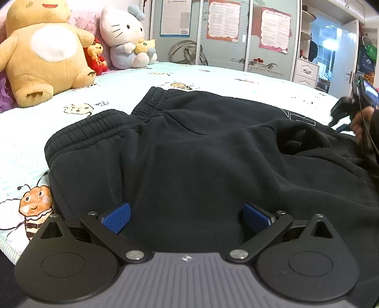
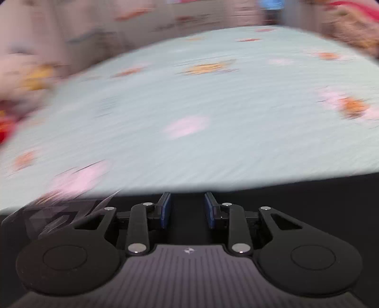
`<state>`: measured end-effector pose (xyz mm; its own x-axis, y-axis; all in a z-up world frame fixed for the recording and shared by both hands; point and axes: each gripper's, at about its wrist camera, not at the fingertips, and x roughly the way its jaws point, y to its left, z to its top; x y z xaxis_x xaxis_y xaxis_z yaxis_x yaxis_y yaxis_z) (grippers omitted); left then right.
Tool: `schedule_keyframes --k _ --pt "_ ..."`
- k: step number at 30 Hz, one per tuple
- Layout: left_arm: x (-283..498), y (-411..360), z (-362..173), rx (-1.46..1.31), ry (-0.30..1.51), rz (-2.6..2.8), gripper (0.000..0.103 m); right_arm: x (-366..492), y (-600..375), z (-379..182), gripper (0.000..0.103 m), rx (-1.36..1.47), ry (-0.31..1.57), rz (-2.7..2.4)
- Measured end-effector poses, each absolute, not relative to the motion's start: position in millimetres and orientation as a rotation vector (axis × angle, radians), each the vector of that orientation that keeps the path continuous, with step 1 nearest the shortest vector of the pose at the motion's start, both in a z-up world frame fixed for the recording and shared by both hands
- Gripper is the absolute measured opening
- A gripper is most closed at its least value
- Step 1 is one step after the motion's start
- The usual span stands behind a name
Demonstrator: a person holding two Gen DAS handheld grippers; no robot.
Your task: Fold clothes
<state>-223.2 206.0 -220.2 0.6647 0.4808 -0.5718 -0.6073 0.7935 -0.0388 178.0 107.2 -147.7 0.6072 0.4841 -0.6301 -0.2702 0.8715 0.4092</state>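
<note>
Black fleece trousers (image 1: 201, 147) lie rumpled across the pale blue bed sheet (image 1: 132, 80), their elastic waistband (image 1: 94, 128) at the left. My left gripper (image 1: 187, 216) is open, its blue pads (image 1: 117, 216) spread wide over the near part of the trousers. My right gripper (image 2: 188, 209) has its blue pads a narrow gap apart with black cloth (image 2: 296, 196) between and under them; that view is motion-blurred. The right gripper also shows in the left wrist view (image 1: 343, 113) at the trousers' far right end, held by a hand.
Plush toys stand at the bed's far left: a yellow bear (image 1: 40, 49), a small red toy (image 1: 96, 56) and a white cat (image 1: 125, 38). Wardrobe doors with posters (image 1: 222, 21) stand behind the bed. An open doorway (image 1: 327, 47) is at the right.
</note>
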Motion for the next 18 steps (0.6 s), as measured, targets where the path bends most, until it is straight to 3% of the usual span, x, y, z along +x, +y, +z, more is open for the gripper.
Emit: schedule_keyframes --k 8,10,11,12,13,15,18 --pt "-221.3 203.3 -219.0 -0.237 0.574 0.619 0.103 149.2 148.8 -169.7 0.025 0.032 0.853 0.587" --pt "-221.3 200.9 -217.4 -0.225 0.588 0.611 0.103 178.5 164.5 -173.1 0.023 -0.027 0.810 0.577" --pt "-221.8 200.5 -213.5 -0.231 0.601 0.598 0.103 196.9 169.8 -172.0 0.017 -0.043 0.797 0.546" --pt "-222.9 200.3 -206.7 -0.244 0.609 0.574 0.100 214.0 173.6 -167.8 0.000 -0.054 0.799 0.454" --pt "-224.3 199.0 -198.8 -0.251 0.598 0.544 0.099 224.4 175.8 -161.8 0.007 -0.045 0.795 0.399" --pt "-219.0 193.4 -184.4 -0.210 0.563 0.501 0.099 211.1 173.9 -144.4 0.008 0.050 0.778 0.475" --pt "-189.5 191.2 -180.0 -0.135 0.602 0.439 0.098 159.5 179.0 -146.6 0.025 0.022 0.834 0.686"
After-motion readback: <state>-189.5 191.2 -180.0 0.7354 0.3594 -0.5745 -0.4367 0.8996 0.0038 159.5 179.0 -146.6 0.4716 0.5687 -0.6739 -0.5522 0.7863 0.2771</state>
